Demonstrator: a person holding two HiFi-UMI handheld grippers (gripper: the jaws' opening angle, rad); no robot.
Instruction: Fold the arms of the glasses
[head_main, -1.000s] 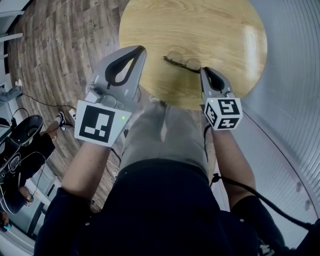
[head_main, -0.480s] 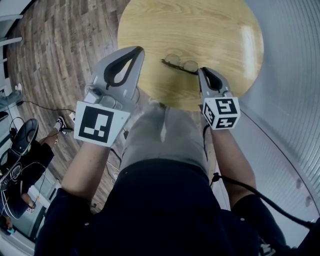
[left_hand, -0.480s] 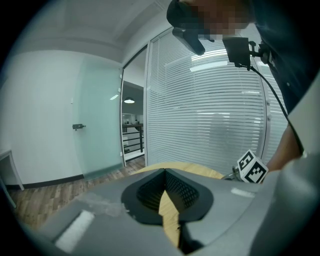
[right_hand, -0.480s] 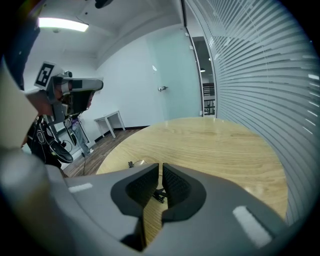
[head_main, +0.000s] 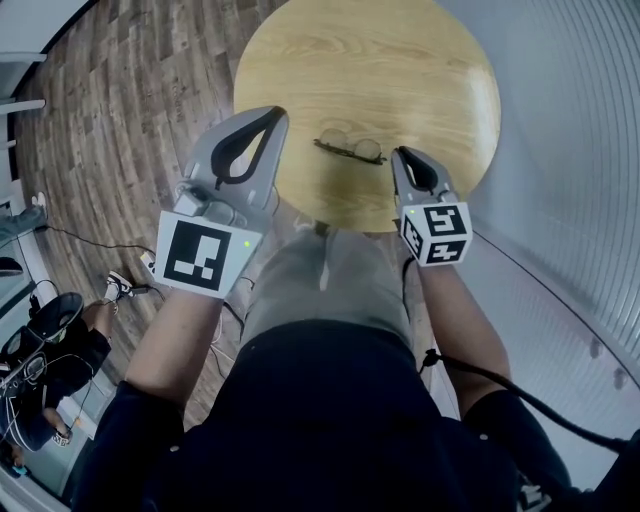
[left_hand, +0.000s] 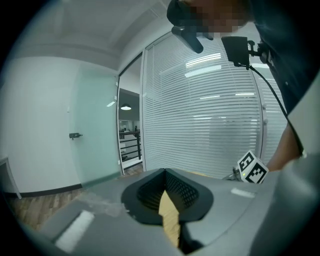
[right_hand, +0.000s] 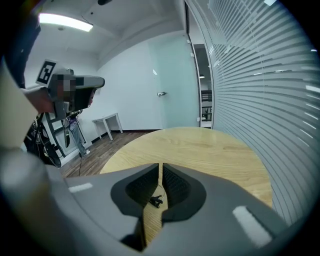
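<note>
The thin dark-framed glasses (head_main: 350, 150) lie flat on the round wooden table (head_main: 400, 60), near its front edge. My right gripper (head_main: 398, 153) is shut, its tip just right of the frame's right end. In the right gripper view the jaws (right_hand: 160, 167) leave only a slit, and a dark bit of the glasses (right_hand: 156, 201) shows through it on the tabletop. My left gripper (head_main: 272, 112) is shut and empty, held off the table's left edge, well left of the glasses. In the left gripper view its tips (left_hand: 164, 172) meet.
Slatted blinds (head_main: 580, 150) run close along the table's right side. Wood-plank floor (head_main: 120, 120) lies to the left, with cables and a seated person's legs (head_main: 50, 350) at the far left. The right gripper's marker cube (left_hand: 251, 168) shows in the left gripper view.
The head camera has shifted, so the table sits a little lower and further left in the picture. Both grippers stay shut and keep their places beside the glasses.
</note>
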